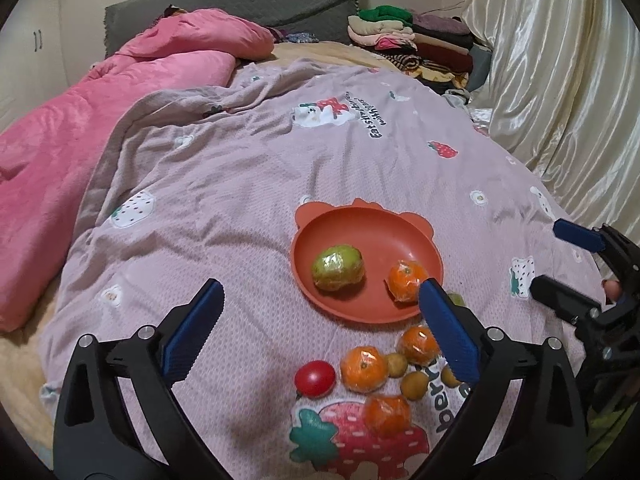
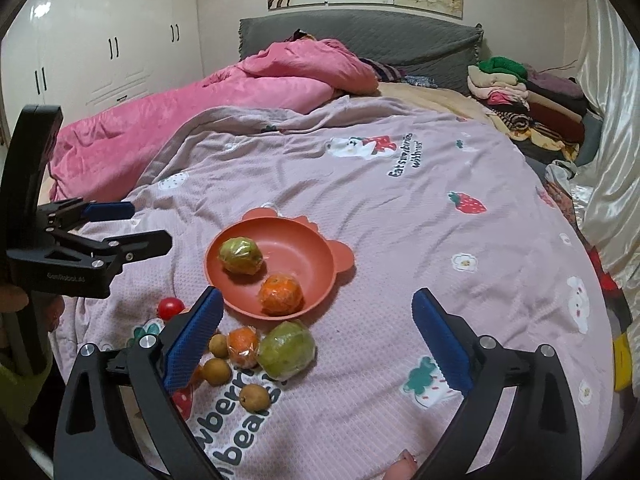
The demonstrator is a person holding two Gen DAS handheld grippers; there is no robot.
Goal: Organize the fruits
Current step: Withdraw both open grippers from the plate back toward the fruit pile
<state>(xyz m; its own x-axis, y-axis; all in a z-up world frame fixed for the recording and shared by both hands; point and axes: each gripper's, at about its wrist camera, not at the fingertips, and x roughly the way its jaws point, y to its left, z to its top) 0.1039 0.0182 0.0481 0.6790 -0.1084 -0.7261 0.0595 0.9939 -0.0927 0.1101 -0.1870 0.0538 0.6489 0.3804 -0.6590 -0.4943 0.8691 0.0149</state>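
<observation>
An orange-red plate with little ears lies on the pink printed bedspread. It holds a wrapped green fruit and a wrapped orange. In front of the plate lie a red tomato, several wrapped oranges, small brown fruits and a second green fruit. My left gripper hovers open above the loose fruit, holding nothing. My right gripper is open and empty to the plate's right.
A pink duvet is bunched along the bed's left side. Folded clothes are stacked at the far right by the grey headboard. A cream curtain hangs on the right and white wardrobes stand at the far left.
</observation>
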